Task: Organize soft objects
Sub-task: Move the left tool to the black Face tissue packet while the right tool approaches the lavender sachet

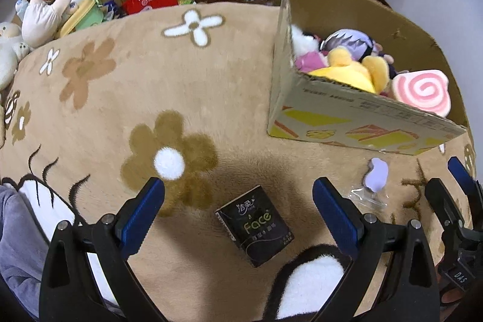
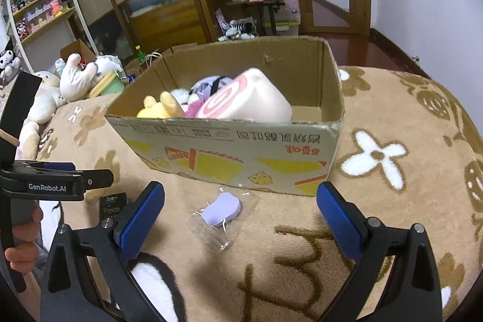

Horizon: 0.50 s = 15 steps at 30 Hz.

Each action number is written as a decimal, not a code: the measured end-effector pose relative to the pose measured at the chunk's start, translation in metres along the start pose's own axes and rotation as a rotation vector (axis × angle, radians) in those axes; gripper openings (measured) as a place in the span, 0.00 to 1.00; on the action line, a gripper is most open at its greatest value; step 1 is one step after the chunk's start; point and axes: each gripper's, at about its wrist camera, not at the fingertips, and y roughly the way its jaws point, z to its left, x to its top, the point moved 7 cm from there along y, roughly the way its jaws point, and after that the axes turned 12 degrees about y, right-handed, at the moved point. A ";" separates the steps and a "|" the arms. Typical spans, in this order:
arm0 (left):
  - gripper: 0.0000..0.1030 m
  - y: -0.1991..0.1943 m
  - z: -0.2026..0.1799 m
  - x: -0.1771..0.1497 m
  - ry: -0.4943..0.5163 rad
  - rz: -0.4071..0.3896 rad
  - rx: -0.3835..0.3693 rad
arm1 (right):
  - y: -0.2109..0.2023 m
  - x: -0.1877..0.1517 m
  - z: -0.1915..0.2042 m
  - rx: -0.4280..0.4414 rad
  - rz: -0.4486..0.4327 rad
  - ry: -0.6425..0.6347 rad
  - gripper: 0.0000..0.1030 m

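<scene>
Surface: tan flower-print blanket (image 1: 126,86).
Box: cardboard box (image 2: 235,153) on the blanket, holding plush toys, a pink swirl cushion (image 2: 241,101) on top.
Left gripper (image 1: 238,216): jaws wide apart, holding nothing; black tissue pack (image 1: 255,224) lies between them.
Right gripper (image 2: 240,219): spread wide, holding nothing; lilac pad (image 2: 222,208), apparently in clear wrap, lies between its fingers, just before the box.

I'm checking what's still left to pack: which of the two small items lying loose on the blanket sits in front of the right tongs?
The lilac pad in clear wrapping, lying between the open right tongs. The black tissue pack lies before the left tongs instead.
</scene>
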 end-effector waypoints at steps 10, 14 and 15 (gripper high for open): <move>0.95 0.029 -0.003 -0.005 -0.011 0.096 -0.001 | 0.029 -0.011 0.002 -0.027 0.062 -0.015 1.00; 0.95 0.036 -0.006 -0.008 -0.008 0.121 0.001 | 0.040 -0.014 0.001 -0.041 0.080 -0.018 1.00; 0.95 0.037 -0.007 -0.009 -0.006 0.127 0.001 | 0.042 -0.015 0.001 -0.046 0.085 -0.019 1.00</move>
